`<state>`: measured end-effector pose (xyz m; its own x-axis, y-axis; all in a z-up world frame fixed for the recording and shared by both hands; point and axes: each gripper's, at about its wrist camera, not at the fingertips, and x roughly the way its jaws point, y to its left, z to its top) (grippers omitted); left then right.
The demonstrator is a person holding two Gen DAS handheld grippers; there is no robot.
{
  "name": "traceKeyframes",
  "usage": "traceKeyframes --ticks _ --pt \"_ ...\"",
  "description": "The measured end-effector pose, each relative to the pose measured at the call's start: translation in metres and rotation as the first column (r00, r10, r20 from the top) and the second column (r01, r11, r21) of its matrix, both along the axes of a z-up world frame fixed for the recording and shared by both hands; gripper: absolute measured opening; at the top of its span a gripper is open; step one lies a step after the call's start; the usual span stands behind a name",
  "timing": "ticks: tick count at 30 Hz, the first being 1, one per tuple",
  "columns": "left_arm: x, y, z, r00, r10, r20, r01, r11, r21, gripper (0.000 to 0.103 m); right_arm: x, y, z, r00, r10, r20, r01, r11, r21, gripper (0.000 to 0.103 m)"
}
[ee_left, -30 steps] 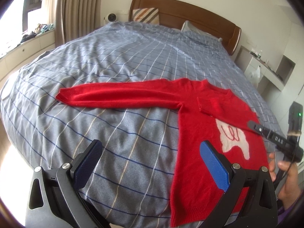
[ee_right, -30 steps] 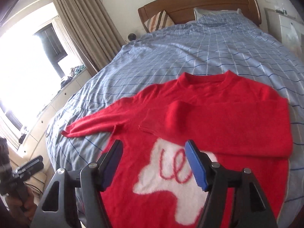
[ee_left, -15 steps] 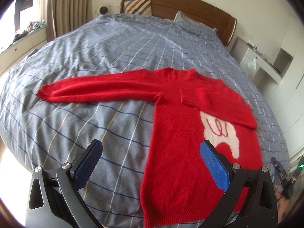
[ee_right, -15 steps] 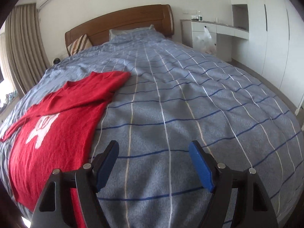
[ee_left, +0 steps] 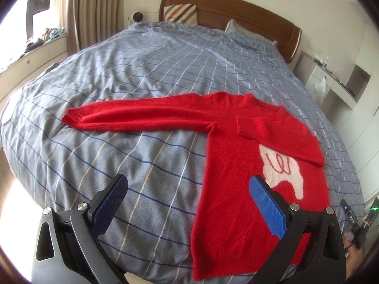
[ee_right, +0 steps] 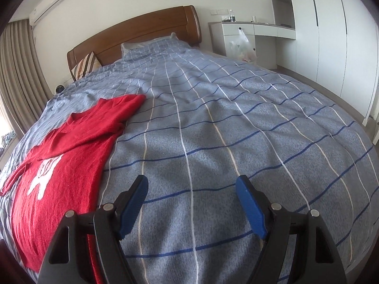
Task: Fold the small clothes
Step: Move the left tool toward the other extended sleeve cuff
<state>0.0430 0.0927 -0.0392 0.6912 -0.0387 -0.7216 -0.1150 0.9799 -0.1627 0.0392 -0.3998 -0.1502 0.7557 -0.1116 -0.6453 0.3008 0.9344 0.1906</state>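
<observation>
A small red sweater (ee_left: pixel 236 189) with a white figure on the chest lies flat on the bed. One sleeve (ee_left: pixel 142 116) stretches out to the left; the other sleeve (ee_left: pixel 279 137) is folded across the chest. My left gripper (ee_left: pixel 187 196) is open and empty, above the bed's near edge beside the sweater's hem. In the right wrist view the sweater (ee_right: pixel 66 156) lies at the left. My right gripper (ee_right: pixel 191 198) is open and empty over bare bedcover to the right of the sweater.
The bed has a blue-grey checked cover (ee_right: pixel 236 123), a wooden headboard (ee_left: pixel 236 16) and pillows (ee_left: pixel 180 11). Curtains (ee_left: pixel 94 11) and a window ledge are on the left. White desk (ee_right: pixel 255 33) and wardrobes (ee_right: pixel 331 35) stand on the right.
My right gripper has swung away from above the sweater's chest to the bare cover on its right. My left gripper has pulled back a little. The sweater has not moved.
</observation>
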Motion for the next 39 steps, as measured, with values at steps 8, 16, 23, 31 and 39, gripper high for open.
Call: traceKeyframes --ticks 8,16,23,31,39 --pt "-0.001 0.012 0.000 1.000 0.031 0.002 -0.031 1.000 -0.002 0.102 -0.003 0.000 0.002 1.000 -0.013 0.009 0.013 1.000 -0.006 0.076" --pt "-0.001 0.004 -0.002 1.000 0.012 -0.008 -0.012 1.000 0.006 0.102 -0.006 -0.001 0.005 1.000 -0.020 0.021 0.020 1.000 -0.002 0.076" --pt "-0.001 0.001 0.000 1.000 0.004 -0.004 -0.003 1.000 0.013 0.102 -0.007 -0.004 0.007 0.999 -0.032 0.033 0.031 0.999 0.007 0.076" --pt "0.000 0.000 -0.001 1.000 0.005 -0.013 -0.005 1.000 0.012 0.102 -0.007 -0.006 0.007 0.999 -0.035 0.033 0.034 0.999 0.012 0.076" --pt "0.001 0.000 -0.003 1.000 0.000 -0.021 0.001 1.000 0.021 0.102 -0.007 -0.006 0.007 0.999 -0.035 0.032 0.035 0.999 0.012 0.076"
